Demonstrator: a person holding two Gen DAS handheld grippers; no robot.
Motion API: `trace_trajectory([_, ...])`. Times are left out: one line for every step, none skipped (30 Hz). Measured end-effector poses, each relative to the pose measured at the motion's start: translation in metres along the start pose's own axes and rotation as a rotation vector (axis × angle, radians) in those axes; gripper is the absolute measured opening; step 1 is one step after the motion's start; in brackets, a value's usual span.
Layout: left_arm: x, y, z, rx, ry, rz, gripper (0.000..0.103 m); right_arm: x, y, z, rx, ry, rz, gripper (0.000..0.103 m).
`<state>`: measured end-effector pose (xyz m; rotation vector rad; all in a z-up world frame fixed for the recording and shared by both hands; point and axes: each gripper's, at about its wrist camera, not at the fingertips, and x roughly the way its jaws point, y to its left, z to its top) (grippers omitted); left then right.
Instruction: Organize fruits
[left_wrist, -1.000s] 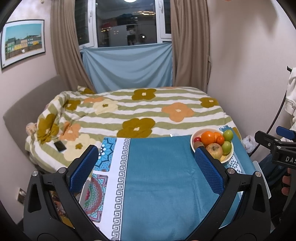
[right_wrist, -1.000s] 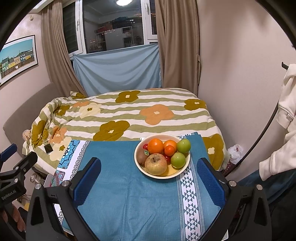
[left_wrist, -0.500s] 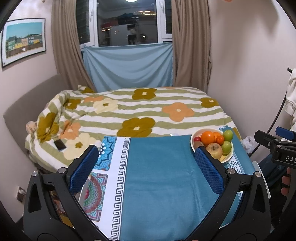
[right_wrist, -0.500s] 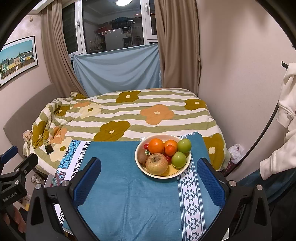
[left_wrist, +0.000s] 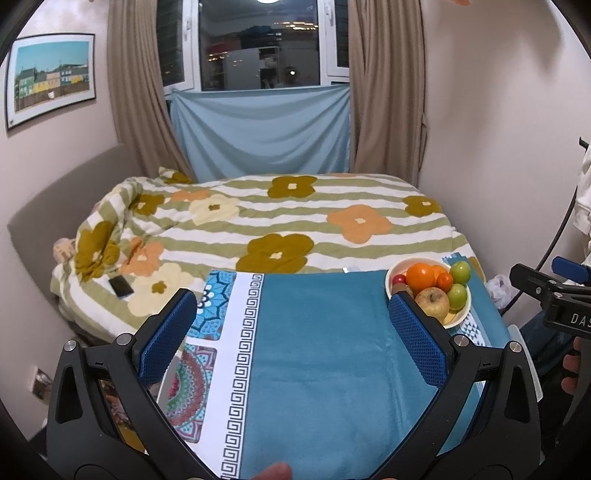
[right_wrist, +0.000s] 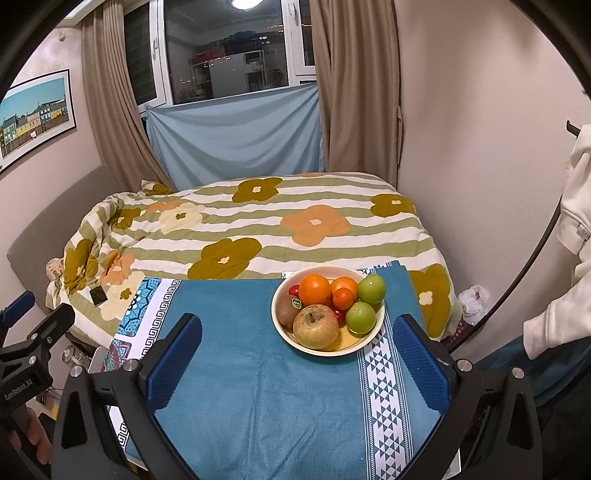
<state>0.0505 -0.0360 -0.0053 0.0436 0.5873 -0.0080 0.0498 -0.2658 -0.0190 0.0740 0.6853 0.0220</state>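
Round cream bowl (right_wrist: 373, 334), smooth and glossy, at the far right of a table under a woven teal cloth (right_wrist: 258, 387) with white geometric bands. Contents: one dull, russeted apple (right_wrist: 316, 326); one large dimpled orange (right_wrist: 314, 290); two smooth green apples (right_wrist: 371, 288); one fuzzy brown kiwi (right_wrist: 287, 314).
Left gripper (left_wrist: 291, 328): textured blue pads spread wide, empty, over bare cloth.
Right gripper (right_wrist: 297, 354): likewise spread, empty, short of the bowl.
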Motion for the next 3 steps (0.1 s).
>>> trace_trajectory([0.0004,0.0001,-0.0004,0.001,0.000,0.002,0.103,0.0006,0.0000,0.0001,0.000,0.001,0.000,0.103])
trace_trajectory([0.0010,0.0020,0.0002,0.000,0.000,0.004,0.103,0.0012,0.0001,0.0001,0.000,0.002,0.001,0.103])
trace_trajectory([0.0028,0.0025,0.0004,-0.002,0.003,0.007,0.103,0.0001,0.0003,-0.0001,0.000,0.001,0.000,0.103])
